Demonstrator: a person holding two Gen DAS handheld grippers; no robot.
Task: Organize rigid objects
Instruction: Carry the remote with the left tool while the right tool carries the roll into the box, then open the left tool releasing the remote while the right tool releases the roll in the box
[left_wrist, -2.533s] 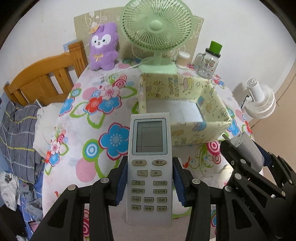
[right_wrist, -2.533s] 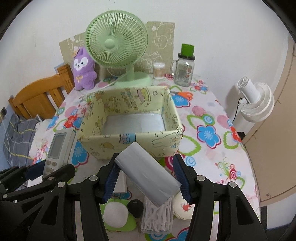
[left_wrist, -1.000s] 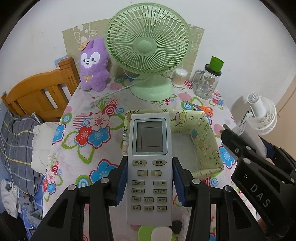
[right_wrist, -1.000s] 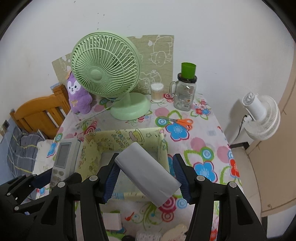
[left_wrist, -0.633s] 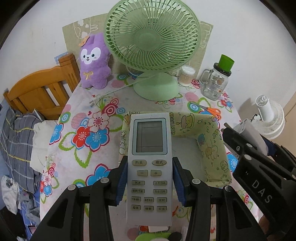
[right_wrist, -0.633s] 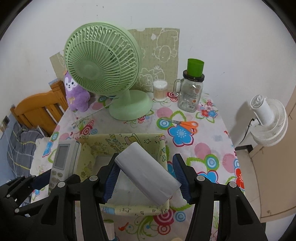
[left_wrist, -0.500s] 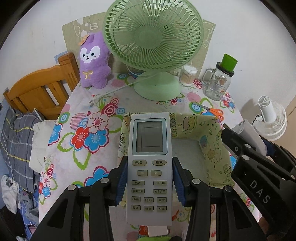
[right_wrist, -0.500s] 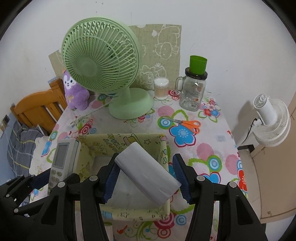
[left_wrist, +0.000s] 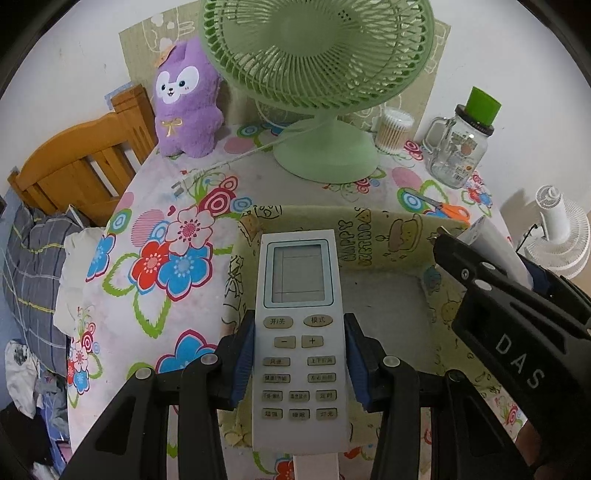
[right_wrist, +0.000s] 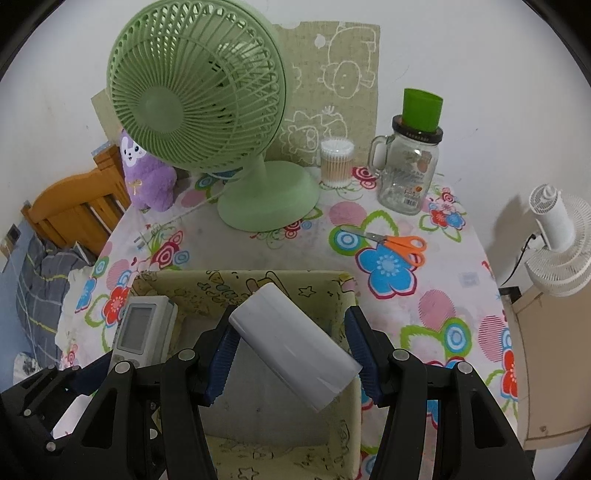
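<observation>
Yellow cartoon-print fabric fills more of both views than a second ago: the storage box (left_wrist: 380, 236) now lies right under both grippers, closer than before. The left gripper (left_wrist: 299, 360) clamps the white remote control (left_wrist: 299, 317) above the box's left side. The right gripper (right_wrist: 291, 354) grips a grey-white cylinder (right_wrist: 295, 349) slantwise over the box's bare grey floor (right_wrist: 258, 398).

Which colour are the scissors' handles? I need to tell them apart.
Orange handles on the scissors, clearest in the right wrist view.
</observation>
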